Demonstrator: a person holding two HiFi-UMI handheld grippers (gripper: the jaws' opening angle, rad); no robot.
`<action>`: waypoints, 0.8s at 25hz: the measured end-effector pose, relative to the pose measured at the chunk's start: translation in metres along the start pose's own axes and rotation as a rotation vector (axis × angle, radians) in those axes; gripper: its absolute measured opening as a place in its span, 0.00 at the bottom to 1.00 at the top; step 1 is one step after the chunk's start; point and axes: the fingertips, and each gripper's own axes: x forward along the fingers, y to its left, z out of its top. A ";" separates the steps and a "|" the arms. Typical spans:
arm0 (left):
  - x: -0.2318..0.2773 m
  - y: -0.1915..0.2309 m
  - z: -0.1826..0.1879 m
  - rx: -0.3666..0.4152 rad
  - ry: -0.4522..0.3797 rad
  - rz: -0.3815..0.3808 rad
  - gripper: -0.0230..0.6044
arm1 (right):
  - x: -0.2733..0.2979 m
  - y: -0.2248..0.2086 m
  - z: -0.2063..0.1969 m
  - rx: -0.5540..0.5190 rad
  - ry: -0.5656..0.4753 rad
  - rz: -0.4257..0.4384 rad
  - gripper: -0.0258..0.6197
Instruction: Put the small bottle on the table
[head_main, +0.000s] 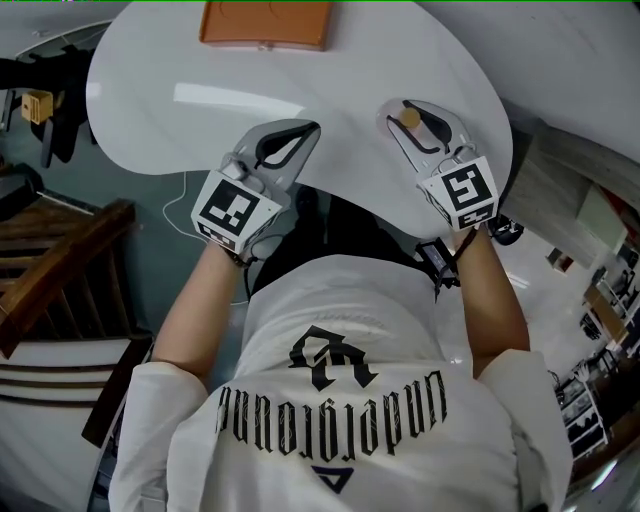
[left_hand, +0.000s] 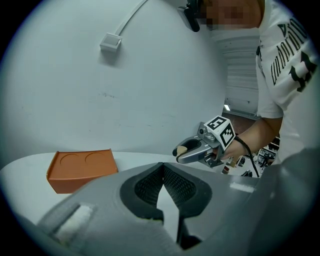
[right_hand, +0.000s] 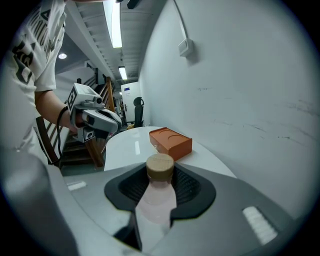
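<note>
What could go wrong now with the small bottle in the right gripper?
The small bottle in the right gripper hangs close to the white table's near edge; released there, it might roll off. The jaws hold it high, just under the tan cap, so it may topple on landing.

An orange tray (left_hand: 80, 171) with 2 round hollows in its top sat on the white table (left_hand: 131, 161). Right of the tray and nearer the camera, the left gripper (left_hand: 162, 166) filled the foreground, its 2 grey jaws meeting at the tips with nothing between them. Farther right of the tray, a hand (left_hand: 231, 156) held the right gripper (left_hand: 178, 153), its marker cube (left_hand: 220, 131) uppermost. The tan cap (left_hand: 184, 148) of the small bottle showed between its jaws. High above the tray, a small white box (left_hand: 110, 42) hung on a cable (left_hand: 131, 18) against the pale wall (left_hand: 160, 90). A person's white printed shirt (left_hand: 286, 65) filled the far right.
</note>
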 end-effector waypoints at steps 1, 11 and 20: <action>0.002 0.003 -0.003 -0.006 0.005 0.003 0.05 | 0.002 -0.001 -0.003 0.003 0.004 0.000 0.25; 0.022 0.009 -0.029 -0.023 0.029 0.008 0.05 | 0.023 -0.015 -0.043 0.002 0.054 0.000 0.25; 0.025 0.008 -0.054 -0.064 0.063 0.012 0.05 | 0.038 -0.011 -0.062 -0.019 0.080 0.027 0.25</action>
